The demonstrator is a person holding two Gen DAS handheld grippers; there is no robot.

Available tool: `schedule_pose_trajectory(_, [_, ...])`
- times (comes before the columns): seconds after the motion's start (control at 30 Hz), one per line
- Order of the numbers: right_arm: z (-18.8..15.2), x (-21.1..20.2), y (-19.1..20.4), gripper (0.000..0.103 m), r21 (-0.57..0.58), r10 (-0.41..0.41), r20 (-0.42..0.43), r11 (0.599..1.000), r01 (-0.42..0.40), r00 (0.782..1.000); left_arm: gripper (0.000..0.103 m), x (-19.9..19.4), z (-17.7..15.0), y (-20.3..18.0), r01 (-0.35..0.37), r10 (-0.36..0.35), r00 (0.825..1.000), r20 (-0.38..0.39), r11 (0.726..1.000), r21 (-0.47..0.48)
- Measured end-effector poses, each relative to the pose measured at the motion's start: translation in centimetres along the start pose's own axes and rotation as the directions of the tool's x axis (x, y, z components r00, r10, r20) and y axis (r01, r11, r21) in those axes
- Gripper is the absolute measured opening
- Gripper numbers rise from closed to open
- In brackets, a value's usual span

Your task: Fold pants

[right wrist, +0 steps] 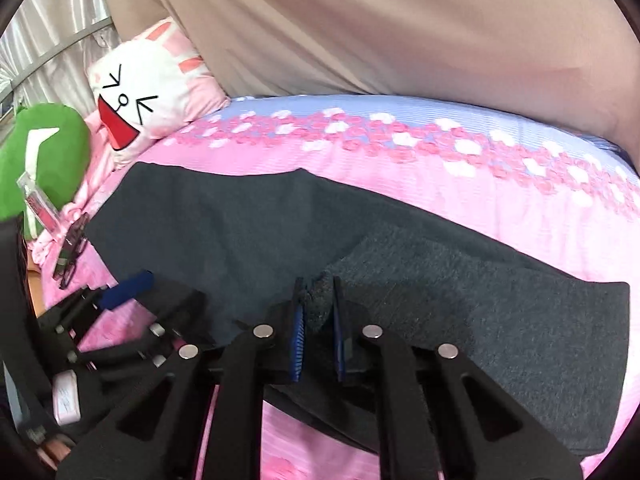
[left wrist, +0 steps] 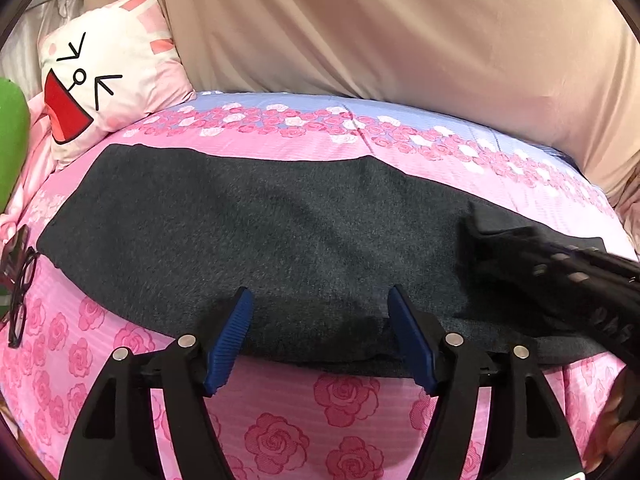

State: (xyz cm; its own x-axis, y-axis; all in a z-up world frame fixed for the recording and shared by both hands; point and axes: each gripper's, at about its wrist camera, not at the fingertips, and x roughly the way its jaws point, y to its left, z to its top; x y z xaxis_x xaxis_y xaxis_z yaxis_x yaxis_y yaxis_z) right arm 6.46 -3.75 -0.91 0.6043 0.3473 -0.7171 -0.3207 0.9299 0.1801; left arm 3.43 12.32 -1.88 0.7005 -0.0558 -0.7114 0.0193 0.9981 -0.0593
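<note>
Dark grey pants (left wrist: 260, 240) lie flat across a pink rose-print bed (left wrist: 280, 432), running left to right. My left gripper (left wrist: 320, 300) is open, its blue pads over the near edge of the pants, holding nothing. My right gripper (right wrist: 318, 292) is shut on a pinched fold of the pants (right wrist: 460, 300) and lifts that part a little. The right gripper also shows in the left wrist view (left wrist: 560, 272) at the right end of the pants. The left gripper shows at the left in the right wrist view (right wrist: 124, 284).
A white and pink cartoon-face pillow (left wrist: 108, 80) sits at the back left, next to a green plush (right wrist: 44, 160). Black eyeglasses (left wrist: 20, 292) lie on the bed at the left. A beige cloth-covered surface (left wrist: 400, 32) rises behind the bed.
</note>
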Motion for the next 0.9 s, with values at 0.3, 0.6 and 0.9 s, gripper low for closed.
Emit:
schedule_pose_trajectory(0.3, [-1.9, 0.0, -0.9, 0.018, 0.068, 0.064, 0.01, 0.996, -0.065, 0.998, 0.071, 0.2, 0.2, 0.6, 0.012, -0.013, 1.0, -0.013, 0.999, -0.031])
schedule_pose_trajectory(0.6, [-6.5, -8.6, -10.5, 0.06, 0.253, -0.097, 0.135, 0.966, 0.06, 0.986, 0.086, -2.4, 0.9, 10.4, 0.068, -0.041, 0.995, 0.09, 0.945, -0.32])
schedule_pose_trajectory(0.9, [-11.8, -11.0, -21.3, 0.086, 0.568, -0.094, 0.097, 0.823, 0.022, 0.991, 0.086, -2.2, 0.6, 11.5, 0.132, -0.107, 0.991, 0.086, 0.913, -0.386])
